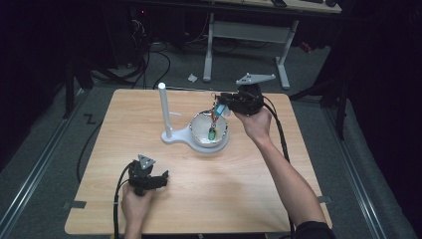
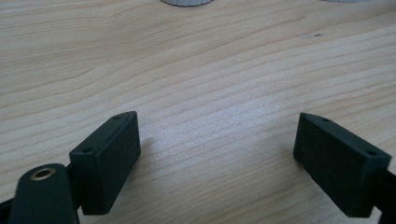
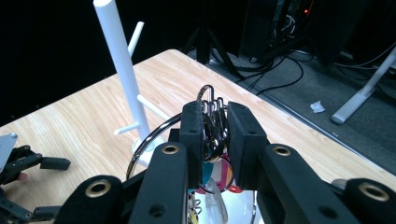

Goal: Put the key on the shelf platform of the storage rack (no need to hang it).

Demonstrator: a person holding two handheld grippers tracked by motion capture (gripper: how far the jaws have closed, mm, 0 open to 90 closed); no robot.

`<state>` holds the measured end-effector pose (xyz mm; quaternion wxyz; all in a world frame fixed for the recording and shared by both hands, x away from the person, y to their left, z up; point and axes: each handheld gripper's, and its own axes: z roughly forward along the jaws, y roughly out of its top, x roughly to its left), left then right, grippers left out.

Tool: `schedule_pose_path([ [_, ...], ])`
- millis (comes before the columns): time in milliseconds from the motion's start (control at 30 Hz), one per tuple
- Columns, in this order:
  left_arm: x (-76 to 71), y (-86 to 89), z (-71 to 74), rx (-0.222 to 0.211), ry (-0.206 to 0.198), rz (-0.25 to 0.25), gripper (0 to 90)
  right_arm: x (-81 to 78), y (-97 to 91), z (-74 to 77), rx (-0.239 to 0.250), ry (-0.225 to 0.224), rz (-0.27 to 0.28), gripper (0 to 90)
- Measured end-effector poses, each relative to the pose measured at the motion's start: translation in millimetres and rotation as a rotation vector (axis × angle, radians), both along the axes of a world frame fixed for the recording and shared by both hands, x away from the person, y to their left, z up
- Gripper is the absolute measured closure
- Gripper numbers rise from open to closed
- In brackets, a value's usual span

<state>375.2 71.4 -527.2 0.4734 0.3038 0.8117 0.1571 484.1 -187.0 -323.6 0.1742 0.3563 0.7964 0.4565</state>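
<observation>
A white stand (image 1: 164, 109) with a tall pole (image 3: 119, 60) and short side pegs rises mid-table. A white bowl (image 1: 198, 133) sits on its base. My right gripper (image 1: 221, 102) hovers over the bowl's far right rim, shut on a bunch of metal key rings and clips (image 3: 212, 126). Coloured tags (image 1: 214, 122) dangle from the bunch into the bowl. My left gripper (image 1: 161, 178) rests low near the table's front left, open. Between its jaws (image 2: 217, 149) there is only bare wood.
The wooden table (image 1: 249, 189) has free surface in front and to the left of the stand. Behind it stand the white legs of a desk (image 1: 209, 45), with cables and a paper scrap (image 1: 192, 77) on the grey floor.
</observation>
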Motion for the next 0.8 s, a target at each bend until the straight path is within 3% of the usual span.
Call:
schedule_pose_path([
  [800,0.2,-0.2,0.1,-0.002,0.002,0.008,15.1,5.9,19.3,-43.0,-0.063,0.068,0.018,77.6],
])
